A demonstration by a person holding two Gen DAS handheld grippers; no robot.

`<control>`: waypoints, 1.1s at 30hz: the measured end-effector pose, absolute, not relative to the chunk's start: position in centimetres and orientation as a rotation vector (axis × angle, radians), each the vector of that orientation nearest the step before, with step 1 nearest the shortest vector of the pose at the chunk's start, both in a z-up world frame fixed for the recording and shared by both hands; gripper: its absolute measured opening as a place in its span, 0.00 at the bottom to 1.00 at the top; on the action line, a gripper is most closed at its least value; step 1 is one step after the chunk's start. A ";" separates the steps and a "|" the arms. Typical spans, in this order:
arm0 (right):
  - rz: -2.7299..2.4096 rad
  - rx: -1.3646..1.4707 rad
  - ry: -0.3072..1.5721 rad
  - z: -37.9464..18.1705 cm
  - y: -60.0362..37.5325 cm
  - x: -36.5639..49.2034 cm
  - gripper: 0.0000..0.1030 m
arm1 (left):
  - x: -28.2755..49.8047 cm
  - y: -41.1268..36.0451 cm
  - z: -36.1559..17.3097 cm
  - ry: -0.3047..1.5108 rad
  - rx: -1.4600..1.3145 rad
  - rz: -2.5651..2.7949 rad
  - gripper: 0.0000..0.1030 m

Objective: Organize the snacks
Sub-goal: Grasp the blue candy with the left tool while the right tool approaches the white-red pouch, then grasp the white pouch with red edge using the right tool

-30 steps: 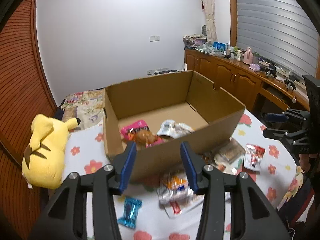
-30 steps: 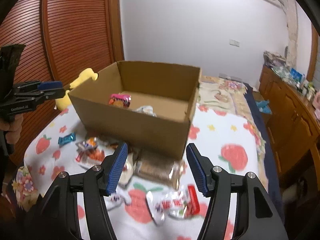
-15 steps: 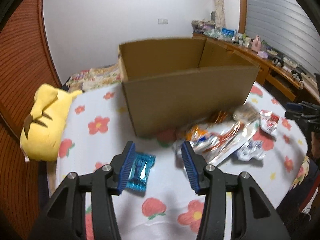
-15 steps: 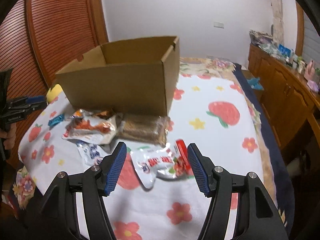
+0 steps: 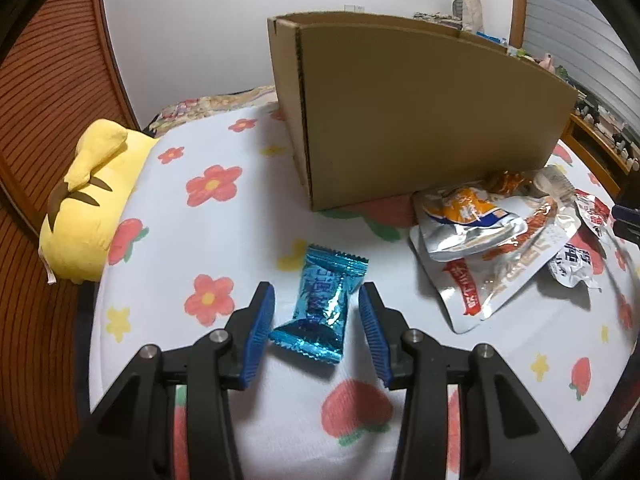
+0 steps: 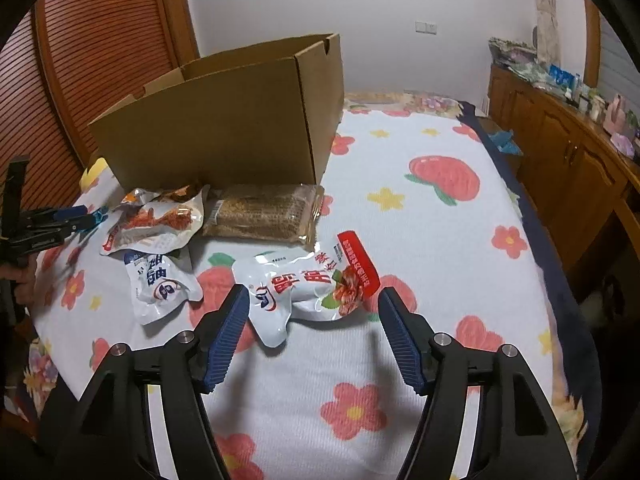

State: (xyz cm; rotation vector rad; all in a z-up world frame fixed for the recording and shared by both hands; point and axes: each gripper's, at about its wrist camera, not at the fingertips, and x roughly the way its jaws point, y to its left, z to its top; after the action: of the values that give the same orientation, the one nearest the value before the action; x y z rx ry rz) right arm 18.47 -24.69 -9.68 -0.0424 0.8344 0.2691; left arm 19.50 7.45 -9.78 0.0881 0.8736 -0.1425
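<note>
The left tool (image 5: 316, 312) hangs low over a white cloth printed with red flowers and strawberries (image 5: 224, 240), its blue ribbed jaws closing on either side of a small shiny blue foil candy wrapper (image 5: 322, 306); the wrapper lies flat on the cloth between the pads, and a narrow gap shows on each side, so nothing is gripped. Beyond it stands a large open brown cardboard box (image 5: 420, 120), and to the right of the box's near wall lies a heap of silver foil snack pouches with orange print (image 5: 484, 232). A yellow plush toy with brown stripes (image 5: 86, 208) rests at the cloth's left edge. The right tool (image 6: 312, 330) has its jaws spread wide and opening, set around the near end of a white snack pouch with a red corner and dark blue characters (image 6: 308, 284), without pressing on it. Just left of it lies a smaller white pouch with blue print (image 6: 160, 284), and behind, against the box, a clear-wrapped brown block of crackers (image 6: 260, 212). A wooden cabinet (image 6: 560, 168) runs along the right wall.
</note>
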 end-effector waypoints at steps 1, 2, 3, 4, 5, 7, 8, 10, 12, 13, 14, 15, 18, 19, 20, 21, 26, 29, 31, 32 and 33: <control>0.269 -0.041 0.835 -9.8 -24.7 18.5 0.67 | 19.7 7.5 -9.8 0.874 0.087 -0.143 0.42; 0.268 -0.039 0.838 -9.9 -24.7 18.5 0.67 | 19.9 7.5 -9.9 0.876 0.086 -0.142 0.42; 0.268 -0.039 0.839 -9.9 -24.6 18.5 0.67 | 20.0 7.4 -9.9 0.876 0.087 -0.143 0.42; 0.267 -0.038 0.841 -10.0 -24.6 18.5 0.67 | 20.2 7.3 -9.9 0.879 0.088 -0.149 0.42; 0.267 -0.037 0.841 -10.0 -24.6 18.5 0.67 | 20.3 7.3 -10.0 0.880 0.089 -0.152 0.42; 0.268 -0.033 0.843 -10.1 -24.6 18.6 0.68 | 20.5 7.2 -10.2 0.889 0.093 -0.152 0.42; 0.268 -0.032 0.845 -10.2 -24.5 18.6 0.68 | 20.6 7.2 -10.4 0.894 0.093 -0.147 0.42; 0.271 -0.038 0.847 -10.2 -24.4 18.6 0.68 | 20.6 7.3 -10.4 0.891 0.084 -0.149 0.38; 0.272 -0.045 0.849 -10.3 -24.1 18.6 0.68 | 20.6 7.3 -10.3 0.889 0.083 -0.147 0.34; 0.272 -0.047 0.849 -10.4 -24.1 18.6 0.68 | 20.5 7.3 -10.4 0.888 0.086 -0.148 0.30; 0.272 -0.045 0.850 -10.4 -24.1 18.6 0.68 | 20.4 7.2 -10.4 0.886 0.090 -0.154 0.25; 0.271 -0.041 0.852 -10.5 -24.1 18.7 0.68 | 20.3 7.1 -10.4 0.884 0.090 -0.153 0.23; 0.269 -0.039 0.854 -10.7 -24.1 18.6 0.68 | 19.6 6.9 -10.3 0.886 0.105 -0.113 0.20; 0.268 -0.040 0.858 -10.8 -24.1 18.7 0.68 | 19.3 6.8 -10.2 0.882 0.102 -0.116 0.20; 0.267 -0.041 0.860 -10.8 -24.1 18.7 0.68 | 18.9 6.8 -10.1 0.876 0.091 -0.133 0.20; 0.267 -0.042 0.862 -10.9 -24.0 18.8 0.68 | 18.5 6.7 -10.0 0.871 0.080 -0.145 0.20; 0.262 -0.036 0.866 -11.0 -24.1 18.9 0.68 | 16.2 6.1 -8.7 0.828 0.045 -0.182 0.20; 0.251 -0.041 0.865 -11.1 -24.0 19.0 0.68 | 14.7 4.9 -7.5 0.803 0.041 -0.218 0.20; 0.248 -0.045 0.865 -11.2 -23.9 19.2 0.68 | 14.1 4.0 -6.8 0.785 0.049 -0.240 0.20; 0.248 -0.043 0.867 -11.2 -23.9 19.3 0.68 | 13.6 3.3 -6.2 0.770 0.054 -0.259 0.20; 0.245 -0.042 0.868 -11.2 -23.9 19.4 0.68 | 13.3 2.9 -5.8 0.761 0.056 -0.271 0.20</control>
State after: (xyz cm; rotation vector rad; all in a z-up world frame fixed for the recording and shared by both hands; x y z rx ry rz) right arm 19.38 -23.91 -11.22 -0.0423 0.8682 0.2448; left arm 13.34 2.89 -5.79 0.0558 0.7608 -0.2709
